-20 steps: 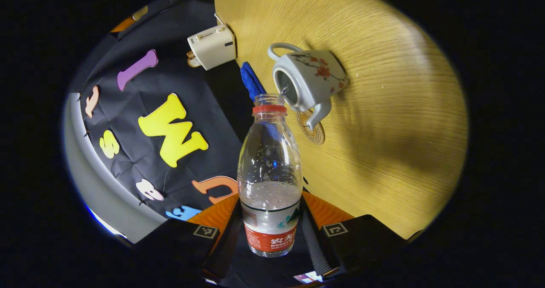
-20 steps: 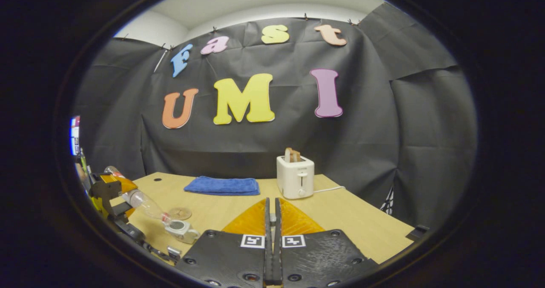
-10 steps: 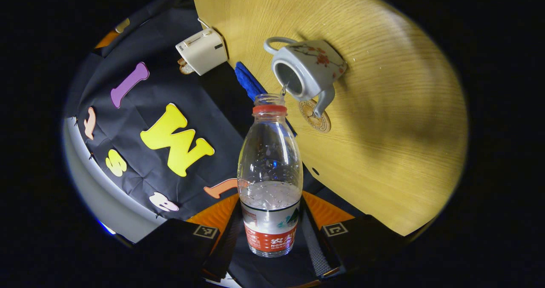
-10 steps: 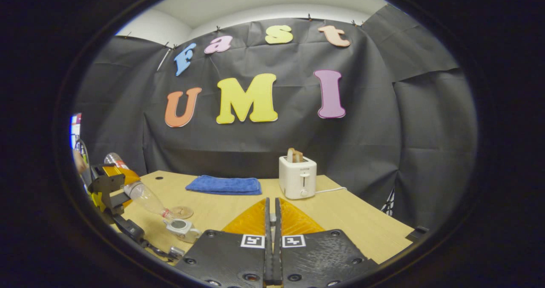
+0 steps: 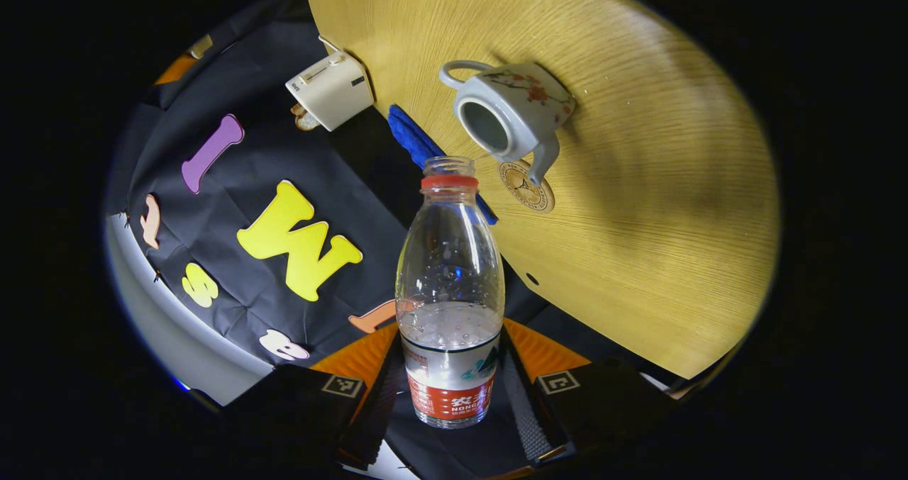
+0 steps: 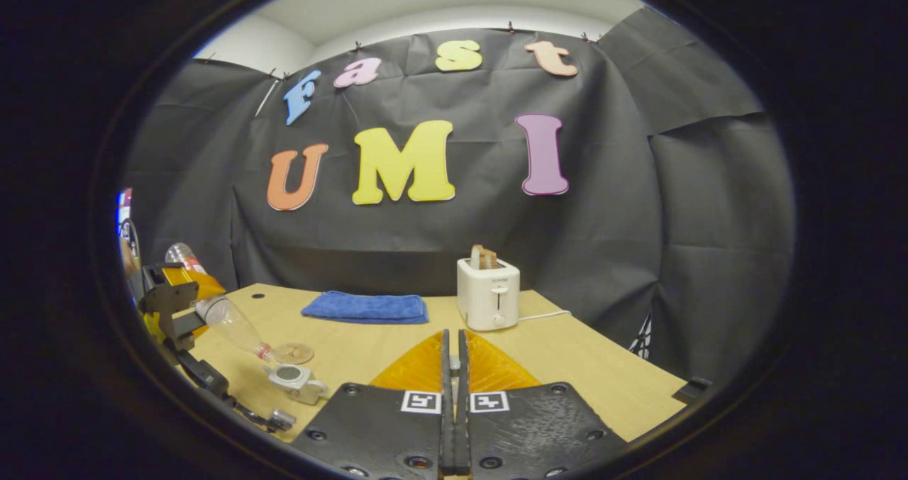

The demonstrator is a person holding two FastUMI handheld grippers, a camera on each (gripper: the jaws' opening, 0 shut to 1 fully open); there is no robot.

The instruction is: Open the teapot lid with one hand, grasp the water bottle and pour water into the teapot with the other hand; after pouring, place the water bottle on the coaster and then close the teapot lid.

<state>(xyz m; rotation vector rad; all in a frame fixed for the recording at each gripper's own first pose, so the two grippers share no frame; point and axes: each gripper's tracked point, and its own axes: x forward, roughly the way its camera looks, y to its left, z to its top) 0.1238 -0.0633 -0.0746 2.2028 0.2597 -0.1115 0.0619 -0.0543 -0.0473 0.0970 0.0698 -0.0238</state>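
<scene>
Pulled back from the teapot [image 5: 512, 113] since half a second ago, the water bottle [image 5: 450, 303] no longer has its mouth at the pot's rim, and no stream shows between them; a second ago a thin trickle still ran into the opening. The pour looks finished, so the next step is likely to stand the bottle on the coaster [image 5: 526, 186], which lies on the table [image 5: 638, 182] touching the teapot's spout side, then to put the lid back.

The left gripper [image 5: 450, 388] holds the bottle low on its body, jaws pressed on either side near the label, with roughly a third of the water left inside. The teapot stands open, its dark inside showing, between the coaster and the white toaster [image 5: 330, 91]; a folded blue cloth [image 5: 418, 143] lies just behind the bottle's neck.

The right gripper view gives the side-on picture that the left gripper view lacks: the bottle [image 6: 227, 320] is tilted neck-down, its mouth near the teapot [image 6: 292, 381] and above it, with the coaster [image 6: 294, 353] just beyond. The toaster [image 6: 488, 294] stands behind the teapot to its right, bread in its slots. The right gripper [image 6: 452, 395] hangs near the teapot with its jaws drawn close together; whether the lid is pinched between them cannot be told.
</scene>
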